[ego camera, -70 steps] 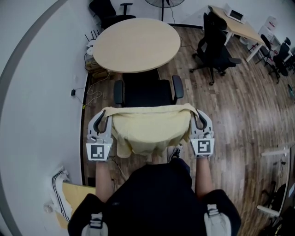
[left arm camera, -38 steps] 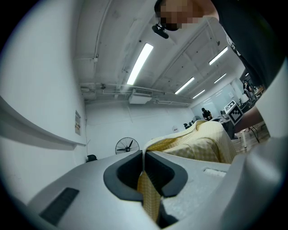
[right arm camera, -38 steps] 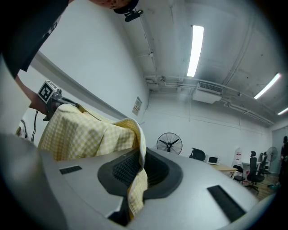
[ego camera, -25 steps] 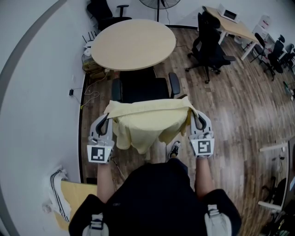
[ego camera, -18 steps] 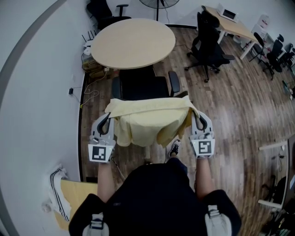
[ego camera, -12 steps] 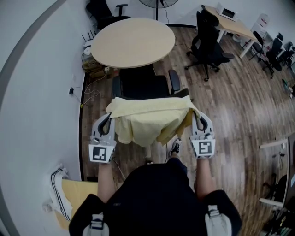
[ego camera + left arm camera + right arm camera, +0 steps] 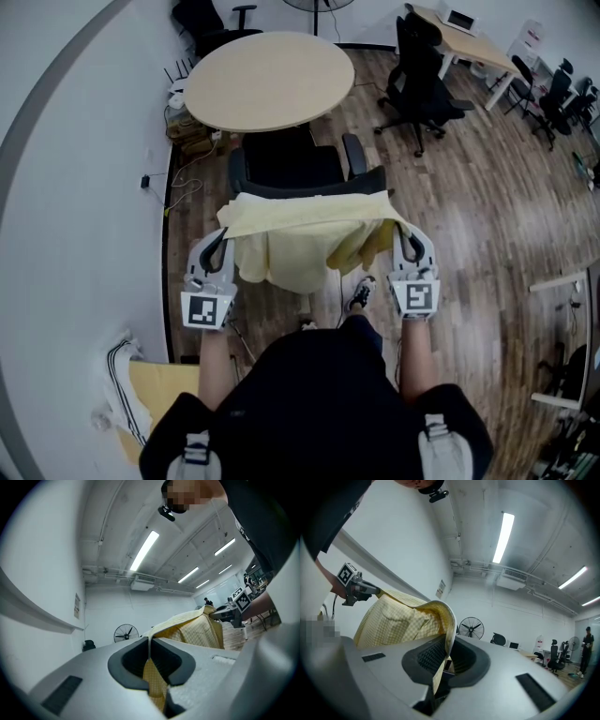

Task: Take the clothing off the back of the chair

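One: Both top corners are ours. The left gripper (image 7: 223,236) has its jaws almost together, pinching a thin edge of the yellow checked garment (image 7: 300,234), and the right gripper (image 7: 401,234) is clamped on a fold of it.

Two: What has changed for us? A moment ago the cloth lay over the chair back (image 7: 309,187) and covered its top.

One: Now that dark top edge shows bare beyond the cloth. We have drawn the garment towards ourselves, and it hangs as a sheet stretched between the two grippers, on our side of the office chair (image 7: 286,159).

Two: So we would judge the lift-off mostly done, perhaps fully.

One: Perhaps. We cannot see the lower hem: it drops behind its own folds, and whether it brushes the chair back further down is hidden from the head view.

Two: The gripper views don't help us there. They look up at the ceiling and along the cloth, and the chair is in neither.

One: A bunched part hangs near the right gripper. A sleeve, maybe; we cannot tell. One shoe (image 7: 361,292) shows on the floor (image 7: 469,234) below it.
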Available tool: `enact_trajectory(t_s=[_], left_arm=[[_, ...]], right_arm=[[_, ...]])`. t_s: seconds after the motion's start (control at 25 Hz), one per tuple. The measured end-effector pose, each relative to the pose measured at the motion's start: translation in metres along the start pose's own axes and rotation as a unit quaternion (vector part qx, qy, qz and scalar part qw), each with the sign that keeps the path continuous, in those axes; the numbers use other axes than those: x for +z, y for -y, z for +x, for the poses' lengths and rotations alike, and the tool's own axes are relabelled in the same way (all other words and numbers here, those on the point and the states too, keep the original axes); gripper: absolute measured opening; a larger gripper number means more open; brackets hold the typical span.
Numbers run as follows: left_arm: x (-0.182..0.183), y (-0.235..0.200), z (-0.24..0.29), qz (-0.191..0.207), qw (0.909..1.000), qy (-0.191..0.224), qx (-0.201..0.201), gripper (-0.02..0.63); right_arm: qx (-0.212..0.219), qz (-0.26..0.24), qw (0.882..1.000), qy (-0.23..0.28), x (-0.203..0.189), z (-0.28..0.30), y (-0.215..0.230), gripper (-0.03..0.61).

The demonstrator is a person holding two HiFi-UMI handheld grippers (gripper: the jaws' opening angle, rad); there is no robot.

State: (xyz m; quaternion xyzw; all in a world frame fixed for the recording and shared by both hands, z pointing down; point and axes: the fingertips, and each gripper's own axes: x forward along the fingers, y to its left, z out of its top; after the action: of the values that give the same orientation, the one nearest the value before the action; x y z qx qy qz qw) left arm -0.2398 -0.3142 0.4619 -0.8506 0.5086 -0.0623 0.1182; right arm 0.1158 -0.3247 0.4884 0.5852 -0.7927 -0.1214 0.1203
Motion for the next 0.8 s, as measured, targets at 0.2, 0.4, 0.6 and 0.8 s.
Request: enact_trajectory(t_s=[0.2,0.4,0.6,0.8], left_arm=[[-0.002,0.000,-0.006,-0.004,1.0000,0.008,-0.003,0.011],[0.000,0.000,-0.012,-0.013,0.9997,0.018,0.006,0.011],[0.005,-0.006,-0.017,-0.010,0.9995,0.020,0.022,0.011],[0.029,-0.005,-0.024,-0.032,0.9970,0.055,0.045,0.011]], right_arm=[[-0.006,-0.006,1.000,-0.009,-0.004,-0.012,-0.004,0.006],[-0.011,-0.001,1.000,-0.019,-0.008,-0.020,-0.003,0.005],[-0.006,-0.010,1.000,-0.015,-0.008,-0.017,0.002,0.003],[0.002,0.003,1.000,-0.007,-0.005,-0.016,0.002,0.003]])
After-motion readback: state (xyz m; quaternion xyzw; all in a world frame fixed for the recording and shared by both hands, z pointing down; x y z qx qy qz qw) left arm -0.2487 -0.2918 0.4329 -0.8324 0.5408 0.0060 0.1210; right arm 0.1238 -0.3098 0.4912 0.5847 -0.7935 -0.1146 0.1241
